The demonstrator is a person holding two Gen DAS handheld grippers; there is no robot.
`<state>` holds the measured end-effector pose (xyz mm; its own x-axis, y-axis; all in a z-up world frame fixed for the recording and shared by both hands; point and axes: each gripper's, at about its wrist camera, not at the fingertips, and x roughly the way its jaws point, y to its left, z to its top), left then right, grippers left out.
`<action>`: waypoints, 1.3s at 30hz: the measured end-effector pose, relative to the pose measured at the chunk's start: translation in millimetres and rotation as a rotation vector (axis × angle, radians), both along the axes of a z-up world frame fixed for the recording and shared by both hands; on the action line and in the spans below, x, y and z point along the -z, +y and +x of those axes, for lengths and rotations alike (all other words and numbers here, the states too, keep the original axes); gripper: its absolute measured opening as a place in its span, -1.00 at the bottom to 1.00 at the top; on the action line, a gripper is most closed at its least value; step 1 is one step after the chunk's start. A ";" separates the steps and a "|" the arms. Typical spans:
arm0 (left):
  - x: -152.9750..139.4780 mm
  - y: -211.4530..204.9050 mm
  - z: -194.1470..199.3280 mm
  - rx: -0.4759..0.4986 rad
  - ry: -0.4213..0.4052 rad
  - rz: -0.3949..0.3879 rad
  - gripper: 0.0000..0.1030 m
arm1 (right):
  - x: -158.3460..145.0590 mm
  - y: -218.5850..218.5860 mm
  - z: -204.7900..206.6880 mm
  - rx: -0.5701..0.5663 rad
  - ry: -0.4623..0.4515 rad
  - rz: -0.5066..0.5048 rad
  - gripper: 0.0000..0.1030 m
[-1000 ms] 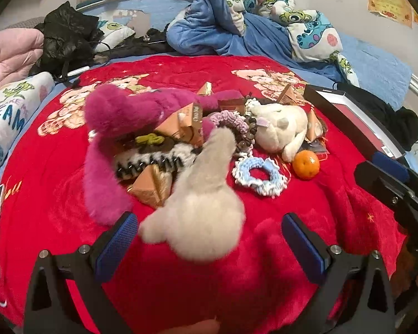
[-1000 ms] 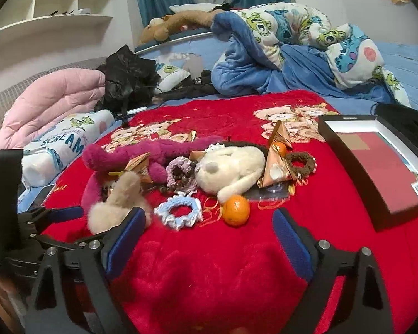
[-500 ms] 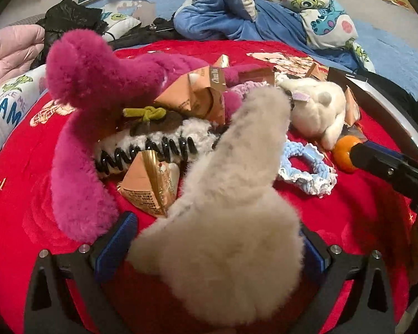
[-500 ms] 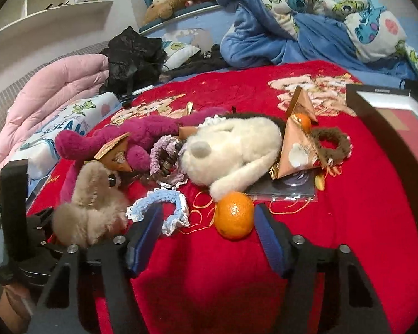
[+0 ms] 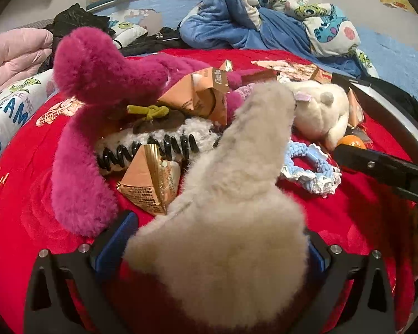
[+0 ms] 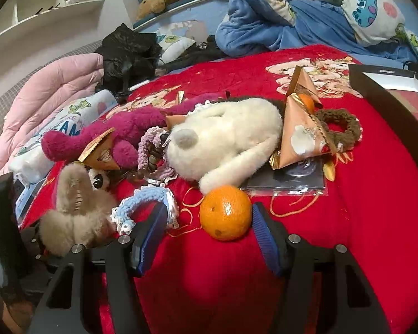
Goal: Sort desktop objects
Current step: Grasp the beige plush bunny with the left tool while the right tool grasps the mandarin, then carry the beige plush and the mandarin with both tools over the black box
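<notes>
A red velvety blanket (image 6: 348,222) filled both views, its clutter heaped at centre frame, so sorting had apparently barely begun: nearly every item lay unsorted, and the black-rimmed tray (image 6: 381,94) at the right edge looked empty as far as the view showed. Largest in the heap were a magenta plush toy (image 5: 97,78) at upper left of the left-wrist view and a cream plush animal (image 6: 231,136) at centre of the right-wrist view, both deep-piled. At lower centre of the left-wrist view the left gripper (image 5: 209,247) had its blue pads against a shaggy beige plush toy (image 5: 231,222); whether they truly squeezed it was hard to judge under the fur. The right gripper (image 6: 206,222), jaws just closing, bracketed a glossy round orange (image 6: 225,213), one pad touching, the other apart. Smaller pieces remained: foil pyramid packets (image 6: 301,136), a crocheted blue scrunchie (image 6: 145,203), a brown one (image 6: 340,128).
</notes>
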<state>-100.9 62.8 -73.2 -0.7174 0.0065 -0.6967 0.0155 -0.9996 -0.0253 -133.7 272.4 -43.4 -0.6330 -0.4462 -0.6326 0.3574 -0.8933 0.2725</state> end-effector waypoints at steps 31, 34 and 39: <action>-8.1 -4.6 44.2 0.044 0.144 -0.004 0.42 | 1.6 -9.4 18.4 0.070 0.084 0.104 -0.34; -9.1 -10.4 49.0 0.035 0.144 0.014 0.42 | -0.7 -9.4 22.1 0.076 0.096 0.105 -0.34; -14.4 -19.7 56.4 0.015 0.146 0.024 0.42 | -2.7 -5.9 30.7 0.095 0.102 0.097 -0.34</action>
